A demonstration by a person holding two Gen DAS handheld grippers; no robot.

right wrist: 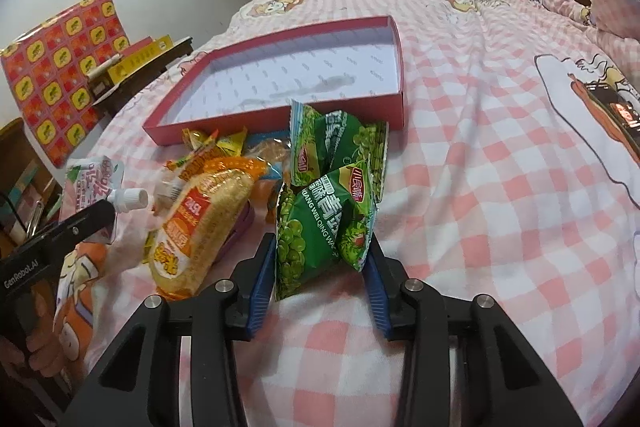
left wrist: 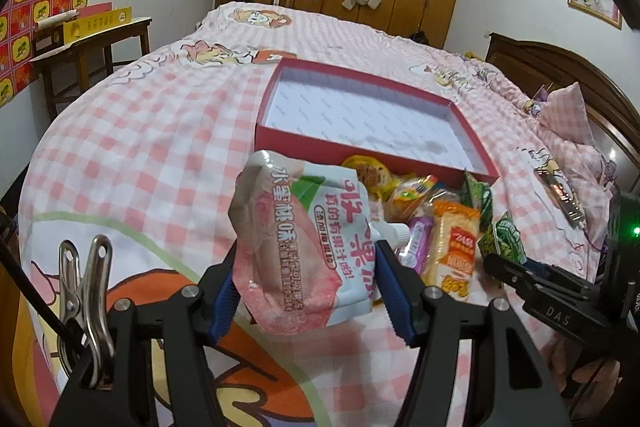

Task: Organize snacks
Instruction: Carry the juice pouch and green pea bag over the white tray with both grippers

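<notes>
one pouch [left wrist: 304, 251], three green packets [right wrist: 320, 227]

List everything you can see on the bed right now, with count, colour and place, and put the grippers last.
Box: one, red, white inside, empty, behind the snack pile.
Drink pouch: one, pink-white, white cap, in the left hand-held gripper.
Green pea packets: about three, nearest one between the right pads.
Rice cracker pack: one, orange-yellow, left of the packets.
Small wrapped snacks: several, yellow, at the box's front.
Left hand-held gripper: closed on pouch.
Right hand-held gripper: gripping green packet.
</notes>
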